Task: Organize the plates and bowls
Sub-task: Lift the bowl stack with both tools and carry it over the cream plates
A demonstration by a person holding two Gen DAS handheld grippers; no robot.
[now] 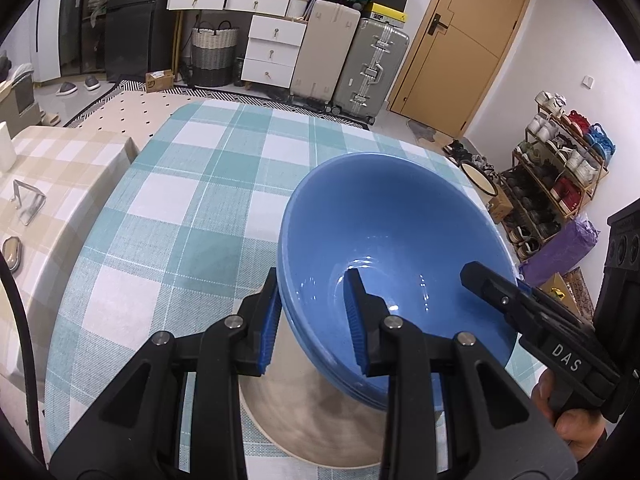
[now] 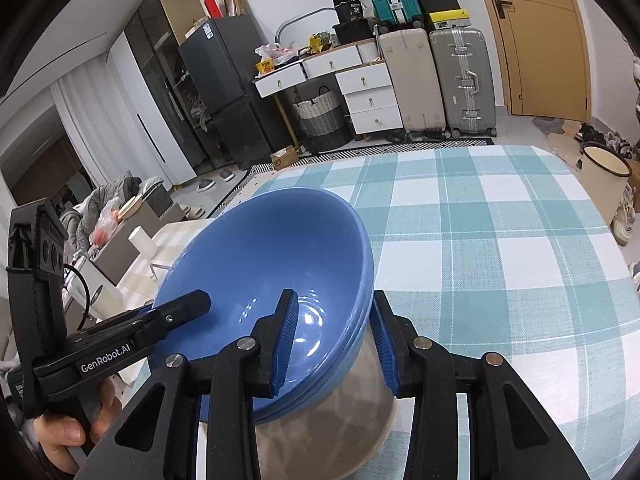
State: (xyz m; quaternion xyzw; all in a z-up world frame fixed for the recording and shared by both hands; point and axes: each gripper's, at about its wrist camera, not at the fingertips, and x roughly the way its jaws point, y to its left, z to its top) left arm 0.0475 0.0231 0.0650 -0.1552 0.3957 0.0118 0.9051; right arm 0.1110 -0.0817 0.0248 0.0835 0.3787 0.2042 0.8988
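A stack of blue bowls (image 1: pixel 384 232) stands over a beige plate (image 1: pixel 316 432) on the checked table (image 1: pixel 180 200). My left gripper (image 1: pixel 314 320) straddles the stack's left rim, one finger inside and one outside, with gaps showing at the pads. My right gripper (image 2: pixel 334 344) straddles the right rim of the stack (image 2: pixel 264 256) the same way, above the plate (image 2: pixel 320 440). Each gripper shows in the other's view: the right gripper at the bowls' far rim (image 1: pixel 492 284), the left one (image 2: pixel 180 308) likewise. Whether the pads press the rim is unclear.
A lower table with a beige checked cloth (image 1: pixel 52 168) stands to the left. Suitcases (image 1: pixel 372 64), white drawers (image 1: pixel 272 52) and a basket (image 1: pixel 214 56) line the far wall. A shoe rack (image 1: pixel 560 168) and a white bucket (image 2: pixel 604 184) stand at the right.
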